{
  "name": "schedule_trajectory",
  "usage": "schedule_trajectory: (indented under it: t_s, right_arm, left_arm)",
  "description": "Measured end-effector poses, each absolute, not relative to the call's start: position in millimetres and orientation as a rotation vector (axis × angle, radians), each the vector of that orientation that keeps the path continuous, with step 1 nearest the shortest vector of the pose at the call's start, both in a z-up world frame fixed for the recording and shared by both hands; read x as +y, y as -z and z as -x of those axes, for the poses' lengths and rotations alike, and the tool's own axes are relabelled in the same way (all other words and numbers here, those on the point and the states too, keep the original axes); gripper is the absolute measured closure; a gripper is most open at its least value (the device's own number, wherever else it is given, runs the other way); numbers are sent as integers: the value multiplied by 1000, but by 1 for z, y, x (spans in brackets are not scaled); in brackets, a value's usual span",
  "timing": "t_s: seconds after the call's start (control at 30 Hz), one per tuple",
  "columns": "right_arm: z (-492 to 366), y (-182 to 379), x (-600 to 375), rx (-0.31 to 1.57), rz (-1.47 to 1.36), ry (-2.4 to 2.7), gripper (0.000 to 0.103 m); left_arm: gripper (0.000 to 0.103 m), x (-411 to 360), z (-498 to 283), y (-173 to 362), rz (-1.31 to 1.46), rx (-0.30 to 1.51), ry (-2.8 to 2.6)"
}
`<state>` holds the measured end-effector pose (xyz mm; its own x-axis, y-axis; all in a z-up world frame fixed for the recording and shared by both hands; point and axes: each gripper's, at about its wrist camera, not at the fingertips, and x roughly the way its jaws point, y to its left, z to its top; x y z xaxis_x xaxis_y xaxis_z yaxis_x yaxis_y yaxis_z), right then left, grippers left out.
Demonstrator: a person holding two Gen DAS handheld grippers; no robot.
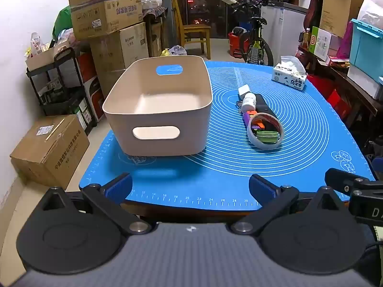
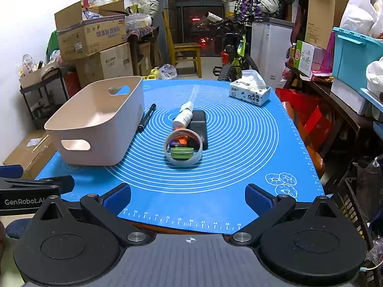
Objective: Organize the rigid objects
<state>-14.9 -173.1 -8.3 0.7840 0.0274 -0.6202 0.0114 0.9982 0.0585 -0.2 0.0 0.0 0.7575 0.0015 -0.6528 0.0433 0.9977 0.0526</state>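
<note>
**Bin empty, clutter waiting on the mat**

Left wrist: left gripper [image 1: 190, 187] jaws spread, holding nothing; beige bin [image 1: 134, 117] sits left on the blue mat [image 1: 215, 174].

Right wrist: right gripper [image 2: 188, 197] jaws spread too; tape roll [image 2: 183, 159], white bottle [image 2: 183, 118] and marker [image 2: 146, 118] clustered mid-mat beside the bin.

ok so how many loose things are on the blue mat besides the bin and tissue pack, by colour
white: 3 (tape roll, bottle, small white block)
black: 2 (marker, flat black case)
green: 1 (round tin)
orange and purple: 1 (small tool)
total: 7
</note>
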Motion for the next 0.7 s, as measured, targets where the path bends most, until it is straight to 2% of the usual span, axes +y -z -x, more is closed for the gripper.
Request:
schedule_trajectory:
  t_s: [0.7]
  right_arm:
    - [15,9,-174,678,-72,-12,3]
  left_arm:
    - [1,-3,0,2,-75,715,22]
